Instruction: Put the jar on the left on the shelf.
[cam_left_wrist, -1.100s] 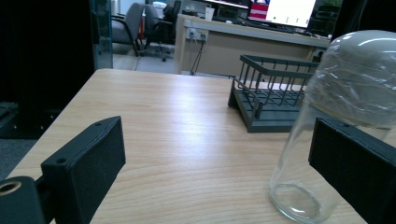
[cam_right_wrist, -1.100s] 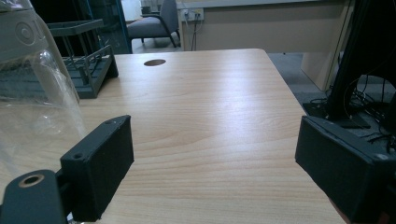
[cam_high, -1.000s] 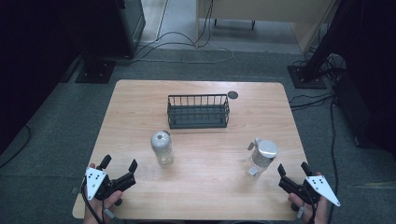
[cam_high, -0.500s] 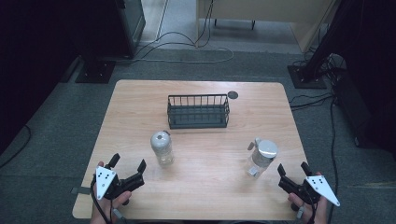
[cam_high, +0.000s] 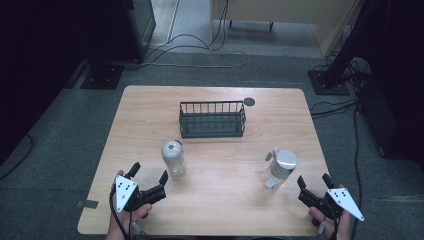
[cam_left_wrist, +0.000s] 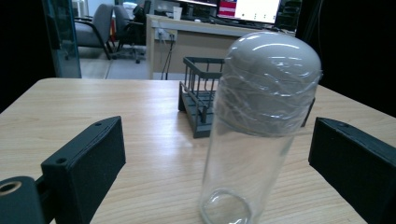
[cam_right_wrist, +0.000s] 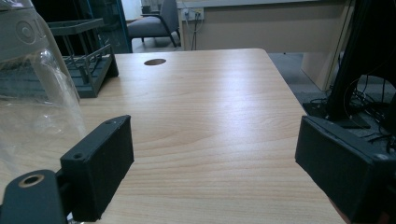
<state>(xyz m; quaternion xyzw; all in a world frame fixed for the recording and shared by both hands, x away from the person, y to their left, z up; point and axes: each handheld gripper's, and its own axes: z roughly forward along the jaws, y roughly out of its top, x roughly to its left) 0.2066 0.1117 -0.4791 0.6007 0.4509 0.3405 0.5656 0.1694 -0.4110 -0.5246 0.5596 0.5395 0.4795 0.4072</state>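
Your left gripper (cam_high: 150, 176) stands spread, jaws flanking the grey-capped clear bottle (cam_high: 173, 159) upright on the table (cam_high: 215, 155), lined up for a side grasp; your right gripper (cam_high: 315, 181) waits spread beside the lidded jar (cam_high: 280, 167).

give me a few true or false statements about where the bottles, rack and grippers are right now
1. The left gripper is shut on the dome-capped bottle. False: its jaws stand open, the bottle ahead of them and untouched.
2. The wire rack holds no bottle. True.
3. The flat-lidded bottle lies on its side. False: it stands upright.
4. The right gripper is open and holds nothing. True.
5. Both bottles stand between the rack and the person's side of the table. True.
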